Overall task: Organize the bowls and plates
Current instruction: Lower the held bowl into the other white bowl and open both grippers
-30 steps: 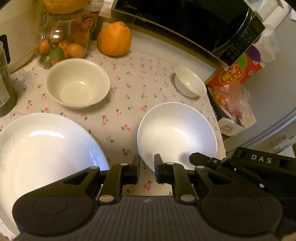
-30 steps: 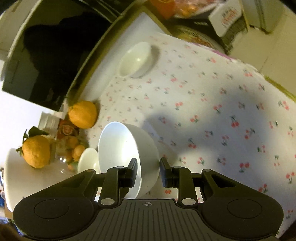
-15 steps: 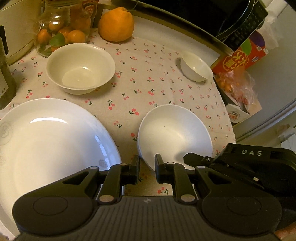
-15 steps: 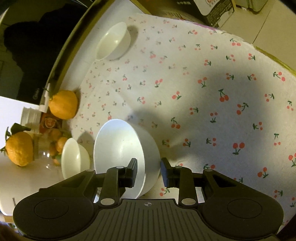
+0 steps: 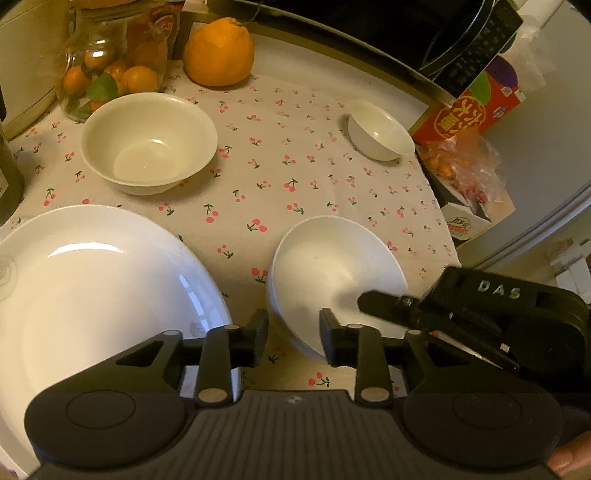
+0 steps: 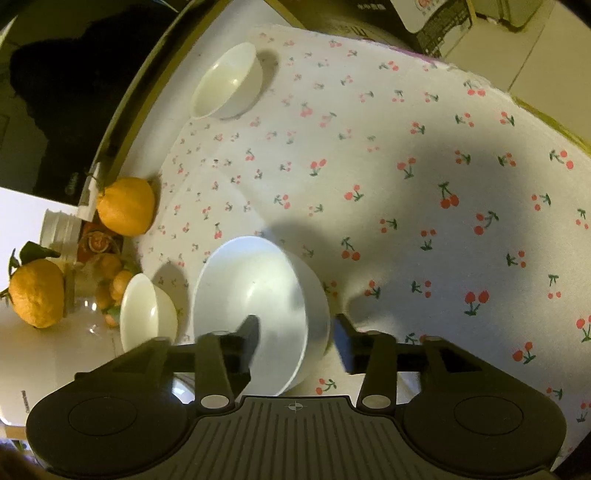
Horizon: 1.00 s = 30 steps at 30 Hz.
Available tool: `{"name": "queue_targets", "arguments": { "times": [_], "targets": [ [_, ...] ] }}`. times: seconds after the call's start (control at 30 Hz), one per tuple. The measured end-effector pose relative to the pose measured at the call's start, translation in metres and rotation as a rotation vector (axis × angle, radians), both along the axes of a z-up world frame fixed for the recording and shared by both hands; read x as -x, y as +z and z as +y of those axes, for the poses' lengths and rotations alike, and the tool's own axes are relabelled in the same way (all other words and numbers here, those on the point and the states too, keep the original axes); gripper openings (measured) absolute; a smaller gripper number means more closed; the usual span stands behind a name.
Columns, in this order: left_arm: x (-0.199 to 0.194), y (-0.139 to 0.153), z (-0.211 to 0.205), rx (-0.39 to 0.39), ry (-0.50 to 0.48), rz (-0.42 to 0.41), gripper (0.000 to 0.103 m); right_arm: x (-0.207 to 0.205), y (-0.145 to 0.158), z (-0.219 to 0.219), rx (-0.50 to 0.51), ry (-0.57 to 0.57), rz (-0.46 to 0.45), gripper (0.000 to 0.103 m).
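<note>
A white bowl (image 5: pixel 336 273) stands on the cherry-print cloth (image 5: pixel 280 166), with both grippers at its near rim. My left gripper (image 5: pixel 293 336) straddles the rim, one finger outside and one inside. Its jaws are opening and the pads stand off the wall. My right gripper (image 6: pixel 297 338) straddles the same white bowl (image 6: pixel 258 295), its left finger (image 6: pixel 251 332) inside. Its jaws are opening too, with a gap to the wall. A large white plate (image 5: pixel 92 295) lies to the left. A cream bowl (image 5: pixel 147 144) and a small bowl (image 5: pixel 380 133) stand farther back.
An orange fruit (image 5: pixel 219 51) and a glass jar (image 5: pixel 107 74) of small fruit stand at the back left. A black microwave (image 5: pixel 406 29) lines the back edge. A red box (image 5: pixel 472 107) and a plastic bag (image 5: pixel 465 173) sit at the right, by the cloth's edge.
Both pairs of jaws have spread apart and let go of the white bowl's rim. The bowl has come down level onto the cloth.
</note>
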<state>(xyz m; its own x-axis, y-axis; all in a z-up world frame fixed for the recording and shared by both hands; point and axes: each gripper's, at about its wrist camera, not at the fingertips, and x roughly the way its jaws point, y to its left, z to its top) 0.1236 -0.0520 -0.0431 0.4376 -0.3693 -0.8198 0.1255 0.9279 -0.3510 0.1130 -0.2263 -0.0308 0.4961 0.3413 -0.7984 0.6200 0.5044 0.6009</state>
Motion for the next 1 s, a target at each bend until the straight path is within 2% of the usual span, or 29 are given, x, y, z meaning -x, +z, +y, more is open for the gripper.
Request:
{"name": "queue_targets", "arguments": {
  "times": [0.17,0.23,0.37,0.67,0.9,1.0],
  "targets": [
    [0.001,0.005,0.000,0.003,-0.011,-0.012,0.046,-0.002,0.007,0.000,0.025,0.015,-0.027,0.071],
    [0.002,0.009,0.001,0.007,-0.022,-0.017,0.051,-0.002,0.009,-0.001,0.016,0.017,-0.036,0.074],
    [0.006,0.020,0.000,0.012,-0.038,-0.044,0.069,-0.003,0.017,-0.002,0.053,0.029,-0.058,0.082],
    [0.003,0.042,0.001,-0.031,-0.060,-0.099,0.085,-0.012,0.041,-0.001,0.126,0.031,-0.140,0.087],
    [-0.007,0.059,0.017,-0.105,-0.031,-0.168,0.096,-0.030,0.058,0.017,0.219,0.062,-0.215,0.087],
    [-0.013,0.066,0.027,-0.159,-0.010,-0.216,0.100,-0.039,0.066,0.027,0.259,0.081,-0.256,0.092]
  ]
}}
